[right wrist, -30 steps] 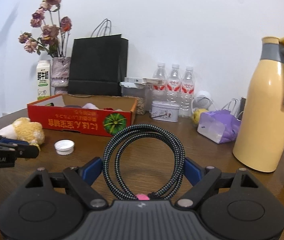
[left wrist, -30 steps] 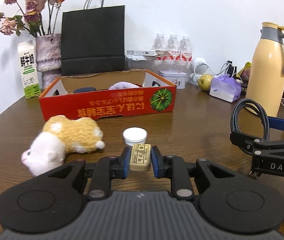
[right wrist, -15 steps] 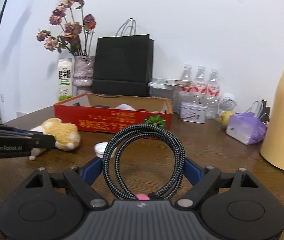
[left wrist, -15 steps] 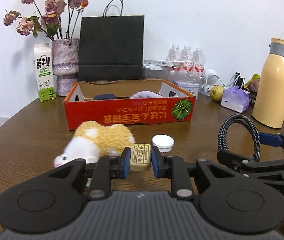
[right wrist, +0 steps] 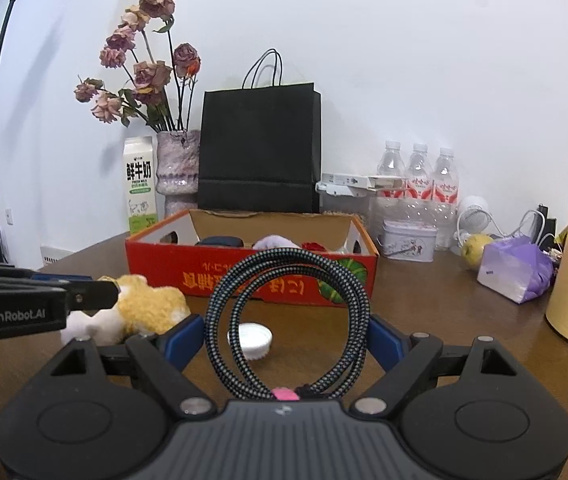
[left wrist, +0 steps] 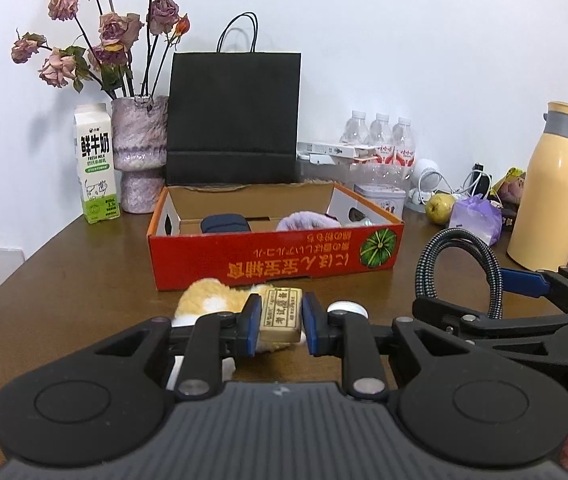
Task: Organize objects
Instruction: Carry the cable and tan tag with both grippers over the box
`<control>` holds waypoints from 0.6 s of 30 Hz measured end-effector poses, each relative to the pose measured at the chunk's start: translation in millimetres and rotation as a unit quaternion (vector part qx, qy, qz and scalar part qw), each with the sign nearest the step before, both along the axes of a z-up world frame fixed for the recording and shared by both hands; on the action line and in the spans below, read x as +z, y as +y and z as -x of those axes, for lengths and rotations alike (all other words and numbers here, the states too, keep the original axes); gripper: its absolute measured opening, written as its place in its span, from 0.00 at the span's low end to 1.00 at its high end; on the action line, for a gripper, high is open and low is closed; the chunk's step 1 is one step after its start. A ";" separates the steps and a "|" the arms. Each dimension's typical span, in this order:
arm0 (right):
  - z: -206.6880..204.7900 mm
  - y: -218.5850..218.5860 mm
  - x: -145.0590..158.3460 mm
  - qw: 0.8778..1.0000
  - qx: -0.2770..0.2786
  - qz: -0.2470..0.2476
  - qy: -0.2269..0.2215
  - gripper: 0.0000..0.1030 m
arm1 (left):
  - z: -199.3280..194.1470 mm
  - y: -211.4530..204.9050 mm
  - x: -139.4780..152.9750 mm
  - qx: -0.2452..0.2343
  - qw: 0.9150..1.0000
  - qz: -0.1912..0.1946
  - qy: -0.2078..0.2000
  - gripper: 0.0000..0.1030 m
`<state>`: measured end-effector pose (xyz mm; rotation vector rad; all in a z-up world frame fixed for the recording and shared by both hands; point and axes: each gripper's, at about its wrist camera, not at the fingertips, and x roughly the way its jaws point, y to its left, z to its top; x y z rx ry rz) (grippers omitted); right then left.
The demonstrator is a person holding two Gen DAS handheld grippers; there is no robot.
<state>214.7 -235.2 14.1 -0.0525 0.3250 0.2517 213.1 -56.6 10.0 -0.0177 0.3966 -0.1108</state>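
Observation:
My left gripper (left wrist: pixel 279 326) is shut on a small tan eraser (left wrist: pixel 281 314) with printed characters, held above the brown table. Just past it lies a yellow and white plush toy (left wrist: pixel 209 300) and a white bottle cap (left wrist: pixel 348 307). My right gripper (right wrist: pixel 286 336) is shut on a coiled braided cable (right wrist: pixel 288 320) that stands upright between its blue pads. The red cardboard box (left wrist: pixel 275 264) sits ahead in both views, open on top, with a dark item (left wrist: pixel 223 224) and a purple fluffy item (left wrist: pixel 308 220) inside. The right gripper also shows at the right of the left wrist view.
Behind the box stand a black paper bag (left wrist: pixel 233 116), a vase of dried roses (left wrist: pixel 137 156) and a milk carton (left wrist: pixel 95 164). Water bottles (left wrist: pixel 380 140), a tin (right wrist: pixel 410 238), a pear (left wrist: pixel 440 208), a purple bag (left wrist: pixel 476 218) and a yellow thermos (left wrist: pixel 552 184) crowd the right.
Both grippers have drawn back and risen a little, so the box looks farther off. The plush toy and cap now sit right behind the left fingers. Both grips are unchanged.

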 end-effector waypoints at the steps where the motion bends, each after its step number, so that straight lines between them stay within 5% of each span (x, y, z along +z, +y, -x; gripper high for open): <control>1: -2.2 2.3 2.5 1.000 0.001 0.001 -0.001 0.84 | -2.1 1.0 2.2 0.000 1.000 0.000 -0.002 0.22; 18: -54.0 32.3 34.6 1.000 0.013 -0.002 -0.019 0.84 | -56.0 12.8 33.3 0.011 0.999 0.020 -0.026 0.22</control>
